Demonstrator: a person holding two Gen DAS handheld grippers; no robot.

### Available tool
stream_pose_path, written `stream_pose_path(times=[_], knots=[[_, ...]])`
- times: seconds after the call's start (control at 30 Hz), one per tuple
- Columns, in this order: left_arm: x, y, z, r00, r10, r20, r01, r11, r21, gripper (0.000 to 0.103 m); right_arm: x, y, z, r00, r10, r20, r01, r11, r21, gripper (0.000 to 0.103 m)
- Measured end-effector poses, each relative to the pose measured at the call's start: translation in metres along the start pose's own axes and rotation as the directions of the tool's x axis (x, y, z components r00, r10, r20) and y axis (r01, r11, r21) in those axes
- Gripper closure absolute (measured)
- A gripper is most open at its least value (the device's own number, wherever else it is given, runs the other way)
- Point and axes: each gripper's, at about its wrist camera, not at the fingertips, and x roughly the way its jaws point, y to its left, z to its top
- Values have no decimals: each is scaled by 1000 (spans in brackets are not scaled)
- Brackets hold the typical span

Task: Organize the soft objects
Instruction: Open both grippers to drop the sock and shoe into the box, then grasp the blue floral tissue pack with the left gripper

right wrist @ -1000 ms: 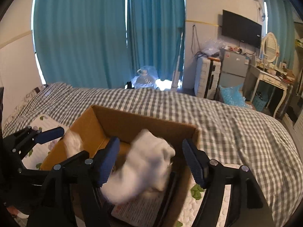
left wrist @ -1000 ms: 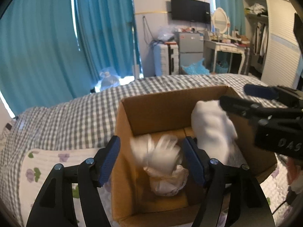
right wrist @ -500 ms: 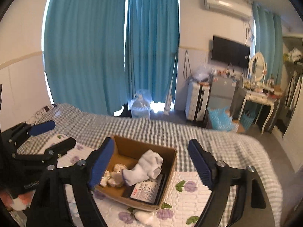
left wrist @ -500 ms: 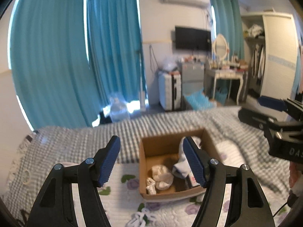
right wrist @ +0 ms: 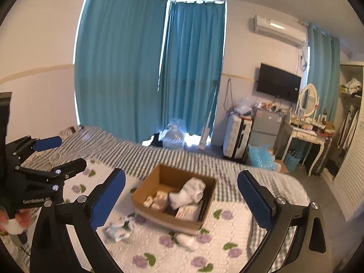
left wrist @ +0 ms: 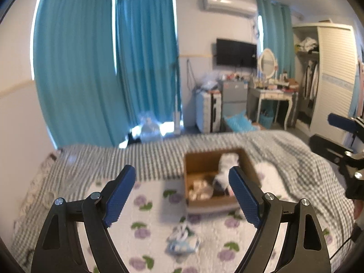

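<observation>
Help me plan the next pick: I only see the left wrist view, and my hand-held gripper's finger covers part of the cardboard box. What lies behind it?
Observer: From the right wrist view, a flat printed packet lies on the floor of the cardboard box, just in front of the white sock.
Operator: Is the right hand-held gripper carrying anything? I only see its edge.
Observer: No. The right hand-held gripper is wide open, with nothing between its fingers.
</observation>
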Motion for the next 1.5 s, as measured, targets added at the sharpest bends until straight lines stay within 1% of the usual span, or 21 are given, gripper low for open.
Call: stream_pose_path(times=[0.03,0.13,0.23,0.37,0.4,0.47,0.5,0.57,0.63,0.73,0.8,0.9,0.93,0.97,1.1,1.2,1.37,1.43,1.5], knots=[[3,1,-7,1000,-1,-18,0,1000,-5,18,4,3,-9,1000,5,-14,-5,1000,-1,3],[29,6,-40,995,-24,-96,22,999,-29,18,24,13,-40,997,21,-70,-21,1000,-8,3],[58,3,-76,983,-34,-182,29,999,-32,18,53,17,-77,989,41,-139,-42,999,-6,3],[101,-6,-128,948,-58,-314,49,998,-38,18,98,17,-126,971,64,-229,-63,998,11,3],[111,-10,-140,938,-63,-341,53,998,-40,18,112,16,-140,965,65,-253,-63,998,17,3],[126,-14,-158,923,-61,-380,55,998,-28,18,131,12,-155,955,61,-289,-57,998,23,3],[134,-16,-165,918,-56,-393,54,998,-16,18,142,9,-164,949,64,-309,-57,998,31,3],[148,-15,-175,912,-33,-408,42,999,15,18,158,4,-179,942,73,-327,-61,997,47,3],[161,-12,-182,906,-17,-422,28,999,22,18,168,0,-190,938,78,-337,-62,996,58,3],[173,-4,-187,896,-53,-441,51,999,-17,18,182,-5,-205,933,95,-348,-72,994,77,3],[178,-5,-191,890,-58,-452,60,998,-11,18,189,-7,-213,928,102,-358,-75,993,87,3],[181,-12,-197,891,-24,-454,48,998,41,21,196,-7,-220,918,113,-380,-77,991,110,3],[181,-15,-199,892,-21,-451,49,997,52,23,197,-6,-221,915,116,-385,-77,990,114,3],[178,-18,-199,895,-29,-445,61,997,58,29,197,-6,-222,914,114,-390,-75,990,115,3],[163,-21,-197,905,-44,-423,78,995,63,30,189,0,-224,916,90,-390,-63,995,82,3],[140,-20,-191,914,-56,-403,86,995,57,30,178,7,-221,921,88,-378,-63,995,77,3],[111,1,-175,929,-70,-364,95,994,52,30,165,27,-215,924,103,-369,-84,994,67,3],[109,13,-168,934,-53,-353,81,995,63,30,164,41,-213,921,115,-372,-102,993,55,3],[111,26,-164,935,-47,-351,74,995,64,30,168,58,-213,912,138,-386,-126,990,56,3]])
